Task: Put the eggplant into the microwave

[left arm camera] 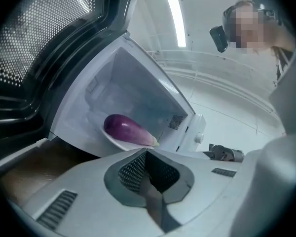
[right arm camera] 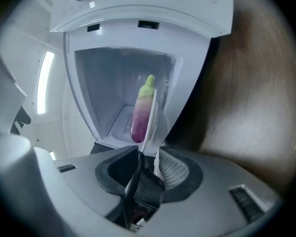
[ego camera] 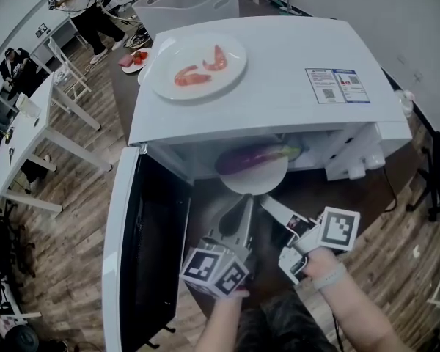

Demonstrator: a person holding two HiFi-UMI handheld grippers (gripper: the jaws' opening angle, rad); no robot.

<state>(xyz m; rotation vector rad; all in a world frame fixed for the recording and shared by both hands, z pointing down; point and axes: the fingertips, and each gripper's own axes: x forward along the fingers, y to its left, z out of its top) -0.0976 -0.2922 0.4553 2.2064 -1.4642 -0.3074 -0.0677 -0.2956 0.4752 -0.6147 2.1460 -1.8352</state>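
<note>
- Far left, the microwave door [ego camera: 143,248] hangs wide open, and its lower end runs off the bottom of the head view.
- On top of the microwave [ego camera: 293,57] sits a round dish [ego camera: 235,75] with 2 pink pieces [ego camera: 193,75]. Shrimp, maybe; they are too small to be sure.
- The eggplant [ego camera: 253,156] [left arm camera: 126,129] [right arm camera: 140,115] lies on a white plate [ego camera: 255,183] [left arm camera: 119,143] [right arm camera: 149,127] at the mouth of the cavity. From above, the microwave's roof covers most of the chamber, so how far in the plate sits is hard to tell.
- The left gripper [ego camera: 243,204] [left arm camera: 147,153] has its jaws pressed together, tips right at the plate's near rim. Whether they nip that rim, I cannot make out.
- The right gripper [ego camera: 268,202] [right arm camera: 148,154] has its jaws spread. The plate shows edge-on here, its rim running down into the gap close to 1 pad, with no squeeze on it.
- Further right, a label [ego camera: 337,85] sits on the microwave top, its print too small to read, and the control panel below it is only partly in view.
</note>
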